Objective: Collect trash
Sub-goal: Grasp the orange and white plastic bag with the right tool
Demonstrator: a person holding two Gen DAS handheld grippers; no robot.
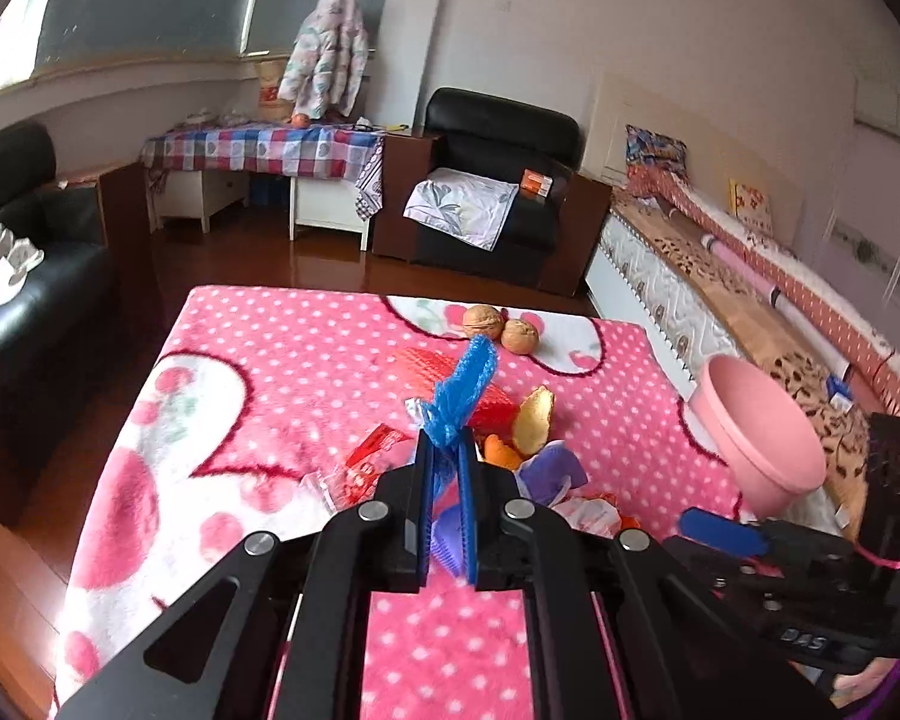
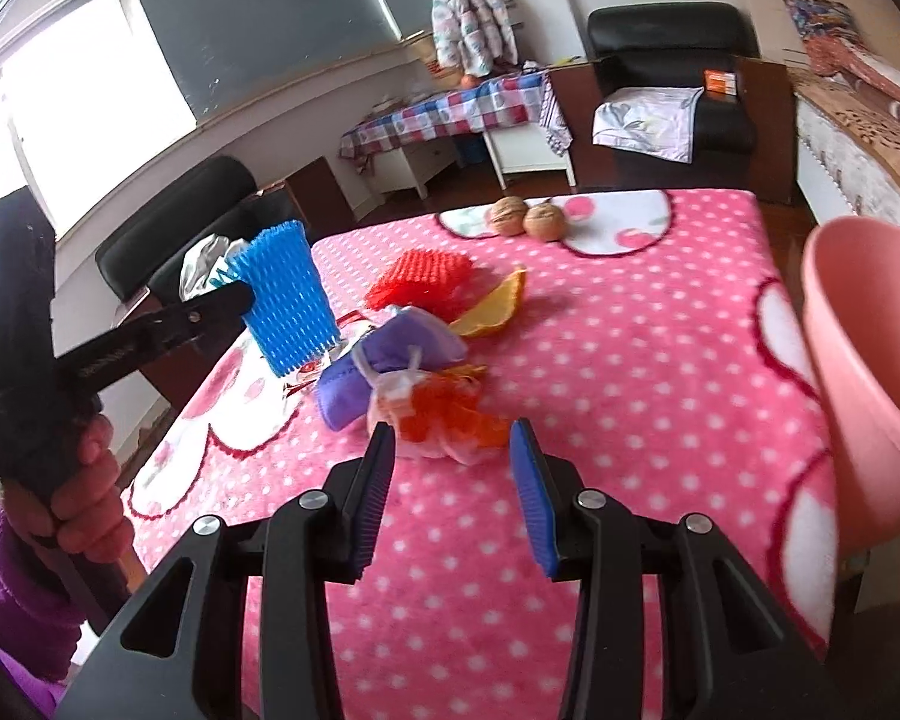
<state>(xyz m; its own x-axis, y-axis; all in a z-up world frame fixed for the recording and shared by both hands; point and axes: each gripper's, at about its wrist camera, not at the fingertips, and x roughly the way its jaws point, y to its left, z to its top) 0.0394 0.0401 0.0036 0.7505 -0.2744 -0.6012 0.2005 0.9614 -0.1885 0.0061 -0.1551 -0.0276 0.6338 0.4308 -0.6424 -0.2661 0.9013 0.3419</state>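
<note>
My left gripper (image 1: 444, 450) is shut on a blue foam net sleeve (image 1: 462, 390), held above the table; it also shows in the right wrist view (image 2: 288, 300). My right gripper (image 2: 453, 438) is open and empty, just in front of a clear bag with orange scraps (image 2: 432, 414). A purple wrapper (image 2: 384, 360), a red foam net (image 2: 420, 282), an orange peel (image 2: 492, 306) and a red-and-white wrapper (image 1: 366, 462) lie on the pink dotted blanket (image 2: 630, 330). A pink bin (image 2: 870, 372) stands at the table's right edge.
Two walnuts (image 2: 528, 217) sit near the far edge of the table. Black armchairs (image 1: 498, 180), a checked-cloth side table (image 1: 264, 147) and a bed (image 1: 750, 276) stand beyond the table. Brown floor surrounds it.
</note>
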